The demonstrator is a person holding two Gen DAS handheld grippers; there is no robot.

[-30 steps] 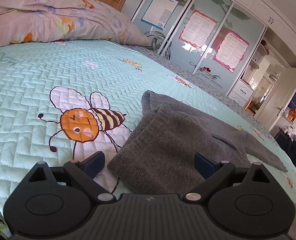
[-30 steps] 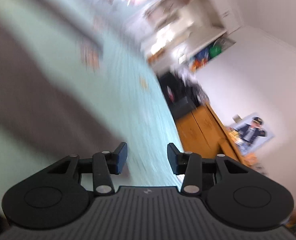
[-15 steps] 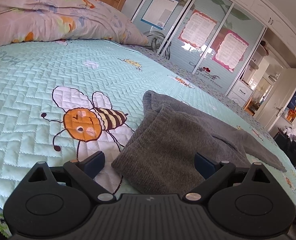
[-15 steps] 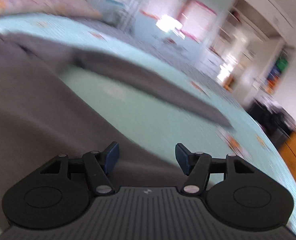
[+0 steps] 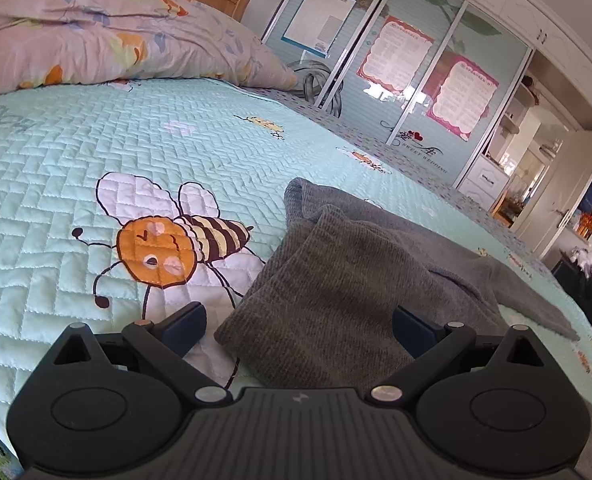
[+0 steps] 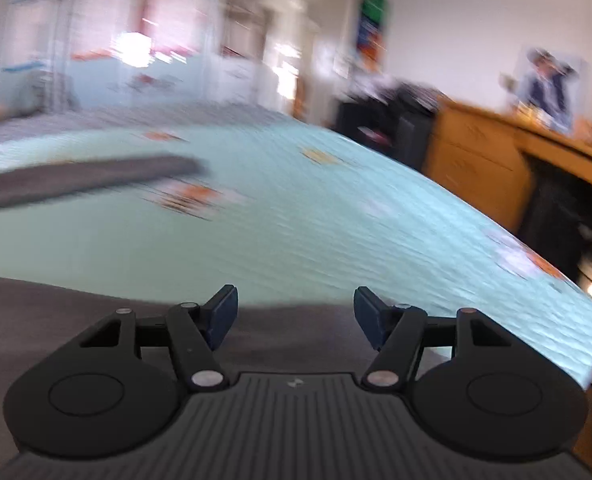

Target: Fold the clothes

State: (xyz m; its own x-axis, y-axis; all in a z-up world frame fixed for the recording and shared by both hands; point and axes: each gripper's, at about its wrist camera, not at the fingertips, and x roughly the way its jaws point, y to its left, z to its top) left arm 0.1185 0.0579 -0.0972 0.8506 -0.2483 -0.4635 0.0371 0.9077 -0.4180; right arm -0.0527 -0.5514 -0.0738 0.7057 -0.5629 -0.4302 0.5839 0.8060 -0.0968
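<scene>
A grey knit sweater (image 5: pixel 348 280) lies on the light-blue quilted bedspread (image 5: pixel 96 152), its near part folded over and one sleeve (image 5: pixel 536 300) stretched to the right. My left gripper (image 5: pixel 298 326) is open and empty, just above the sweater's near folded corner. My right gripper (image 6: pixel 296 312) is open and empty, low over the grey sweater's edge (image 6: pixel 56 312). The right wrist view is blurred; the sleeve (image 6: pixel 76 180) shows at the left.
A floral pillow (image 5: pixel 96 32) lies at the head of the bed. A wardrobe with sliding doors (image 5: pixel 396 64) stands beyond the bed. A wooden dresser (image 6: pixel 516 160) and dark clutter (image 6: pixel 384 120) stand past the bed's right side.
My right gripper has swung round fast and opened wider, now facing across the bed toward the dresser. My left gripper has hardly moved and stays open.
</scene>
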